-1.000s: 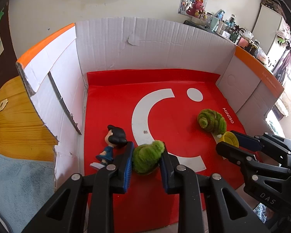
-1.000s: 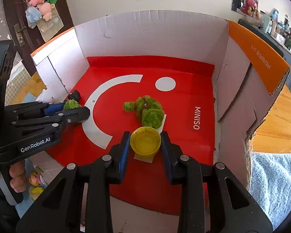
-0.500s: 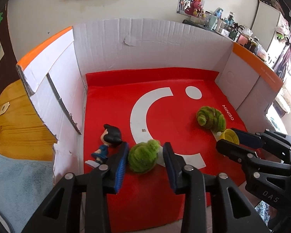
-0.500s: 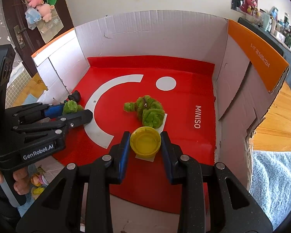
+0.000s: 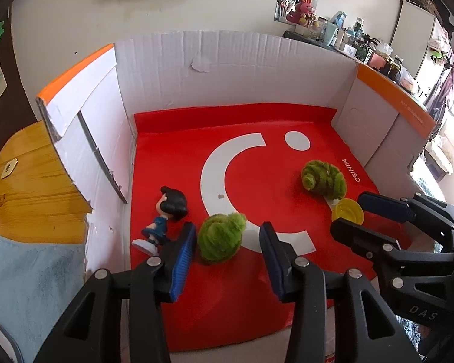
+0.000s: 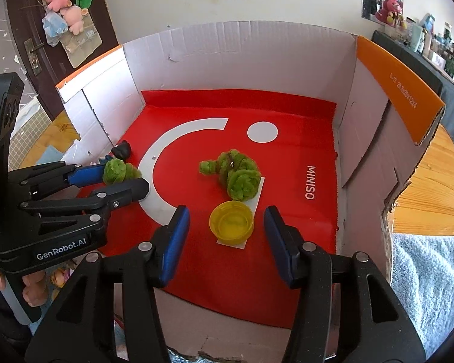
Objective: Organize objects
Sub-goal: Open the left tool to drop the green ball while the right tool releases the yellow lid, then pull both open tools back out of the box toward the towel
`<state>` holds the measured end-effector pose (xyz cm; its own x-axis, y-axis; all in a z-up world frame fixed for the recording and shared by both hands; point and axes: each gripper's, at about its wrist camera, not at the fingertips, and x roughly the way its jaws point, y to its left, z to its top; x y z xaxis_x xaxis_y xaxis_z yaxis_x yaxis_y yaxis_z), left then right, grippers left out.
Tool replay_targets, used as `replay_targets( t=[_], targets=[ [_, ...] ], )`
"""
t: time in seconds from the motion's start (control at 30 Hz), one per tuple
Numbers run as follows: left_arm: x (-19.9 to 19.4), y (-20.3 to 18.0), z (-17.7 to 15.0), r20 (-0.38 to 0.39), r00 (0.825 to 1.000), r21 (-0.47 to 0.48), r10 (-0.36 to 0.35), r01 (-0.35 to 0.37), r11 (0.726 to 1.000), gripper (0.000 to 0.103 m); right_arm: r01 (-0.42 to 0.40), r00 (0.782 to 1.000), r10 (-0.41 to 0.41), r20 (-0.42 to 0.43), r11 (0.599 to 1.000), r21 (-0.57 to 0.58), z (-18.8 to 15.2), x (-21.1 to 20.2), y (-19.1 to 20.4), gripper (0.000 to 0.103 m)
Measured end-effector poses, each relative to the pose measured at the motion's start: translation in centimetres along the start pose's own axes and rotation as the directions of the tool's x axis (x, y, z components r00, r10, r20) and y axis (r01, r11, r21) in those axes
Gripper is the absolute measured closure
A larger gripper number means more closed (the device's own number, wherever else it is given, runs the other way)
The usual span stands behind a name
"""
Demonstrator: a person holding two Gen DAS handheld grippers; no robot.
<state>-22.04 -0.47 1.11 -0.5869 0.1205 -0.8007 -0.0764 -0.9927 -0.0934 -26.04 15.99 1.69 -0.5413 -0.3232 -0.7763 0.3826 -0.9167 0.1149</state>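
Note:
A fuzzy green coil (image 5: 221, 237) lies on the red mat (image 5: 257, 121) between the fingers of my left gripper (image 5: 227, 242), whose jaws are opening and stand clear of it. A small yellow cup (image 6: 231, 221) rests on a white slip between the fingers of my right gripper (image 6: 227, 227); those jaws are opening too, with gaps on both sides. A larger green fuzzy bundle (image 6: 234, 175) sits just beyond the cup. A dark-haired figurine (image 5: 163, 216) in blue lies left of the green coil. Each gripper shows in the other's view: the right gripper (image 5: 352, 214), the left gripper (image 6: 118, 178).
The mat lines a white cardboard box (image 5: 227, 69) with orange-edged side flaps (image 6: 399, 90). Wooden tabletop (image 5: 21, 187) and a light blue towel (image 5: 30, 287) lie outside to the left; another towel (image 6: 429, 287) lies outside to the right. A hand (image 6: 12, 290) holds the left gripper.
Both grippers have let go: the left jaws spread away from the green coil, and the right jaws spread away from the yellow cup. Neither hand has shifted.

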Motion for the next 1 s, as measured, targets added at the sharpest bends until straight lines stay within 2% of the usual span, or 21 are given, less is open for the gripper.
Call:
replay_targets(
  t=[0.5,0.73,0.9,1.0],
  targets=[
    [-1.2,-0.2,-0.9,0.009,1.000,-0.006,-0.010,0.010,1.000,0.052,-0.003,1.000,0.003,0.017,1.000,-0.001,-0.4,-0.9,0.3,0.052],
    [-2.1,-0.3,-1.1,0.019,1.000,-0.010,-0.011,0.011,1.000,0.050,-0.005,1.000,0.005,0.026,1.000,-0.007,-0.7,-1.5,0.6,0.047],
    [-2.5,-0.5,-1.2,0.026,0.999,-0.013,-0.019,0.020,1.000,0.046,-0.004,0.999,0.005,0.032,1.000,-0.010,-0.9,-1.9,0.8,0.046],
    [-3.0,-0.6,-1.4,0.034,0.999,-0.010,-0.015,0.016,1.000,0.039,-0.005,0.999,0.006,0.041,1.000,-0.014,-1.1,-2.3,1.0,0.042]
  ],
)
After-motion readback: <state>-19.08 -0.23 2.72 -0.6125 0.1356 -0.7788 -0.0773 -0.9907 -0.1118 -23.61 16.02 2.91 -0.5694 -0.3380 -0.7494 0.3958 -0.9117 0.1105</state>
